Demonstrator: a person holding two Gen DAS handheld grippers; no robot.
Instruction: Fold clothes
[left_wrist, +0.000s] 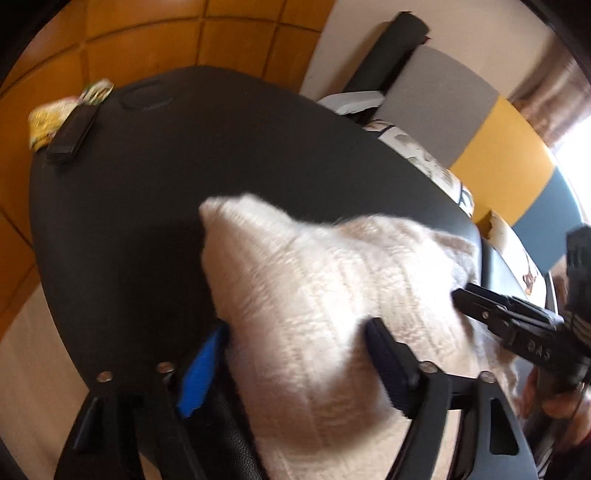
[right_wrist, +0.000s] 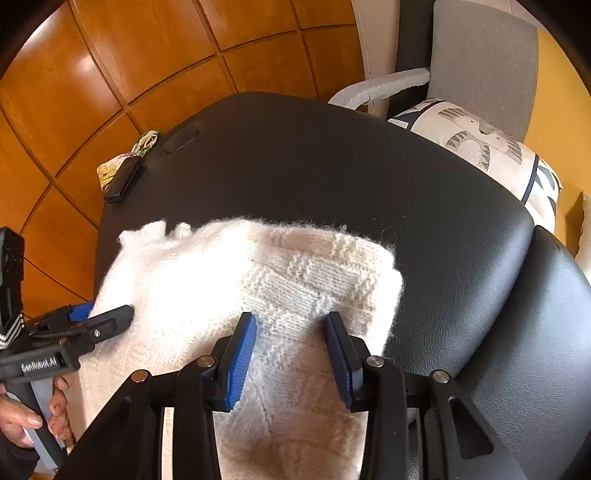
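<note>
Straddling white sweater (right_wrist: 207, 280), spread fingers of right gripper (right_wrist: 291, 332) and "GenRobot.AI"-marked left gripper (left_wrist: 295, 328).

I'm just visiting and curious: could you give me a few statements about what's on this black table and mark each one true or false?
1. The white knitted garment lies on a black table. True.
2. A small black case sits near the table's far corner. True.
3. The garment is bright red. False: it is white.
4. The floor is grey carpet. False: it is orange-brown tile.
5. The right gripper has garment fabric between its blue pads. True.
</note>
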